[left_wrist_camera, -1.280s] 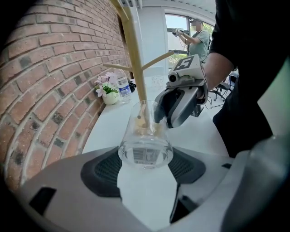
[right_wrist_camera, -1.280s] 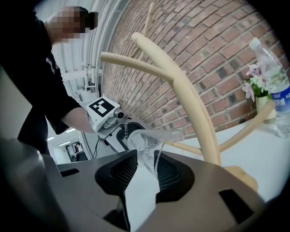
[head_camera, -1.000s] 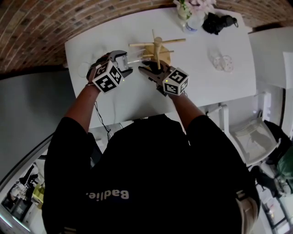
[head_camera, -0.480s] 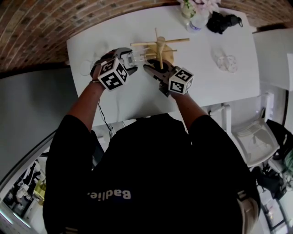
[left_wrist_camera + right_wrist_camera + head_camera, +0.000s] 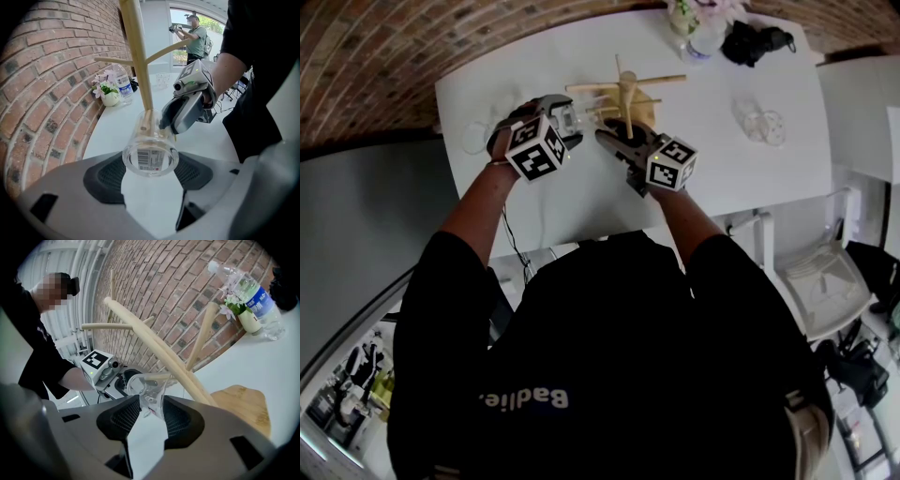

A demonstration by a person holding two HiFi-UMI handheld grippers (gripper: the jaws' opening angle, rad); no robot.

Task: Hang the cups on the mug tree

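The wooden mug tree [image 5: 624, 92] stands at the table's far middle. My left gripper [image 5: 563, 116] is shut on a clear glass cup [image 5: 150, 157], bottom with a barcode label toward the camera. A peg tip shows inside the cup, next to the tree's trunk [image 5: 138, 65]. My right gripper [image 5: 615, 141] reaches in from the other side, close to the base [image 5: 241, 404]. Its jaws are opening, and the cup's [image 5: 149, 391] near part sits between its tips without a clear press. In the left gripper view the right gripper [image 5: 165, 123] sits just behind the cup.
Two more clear cups [image 5: 757, 127] stand on the white table [image 5: 722, 178] to the right, and another clear one [image 5: 473, 139] at the far left. A water bottle [image 5: 697, 43], a flower pot [image 5: 677, 19] and a black bundle [image 5: 750, 41] line the far edge. A brick wall runs behind.
Both grippers have shifted slightly farther across the table. The left one has carried the cup closer to the tree. The tree itself has not moved.
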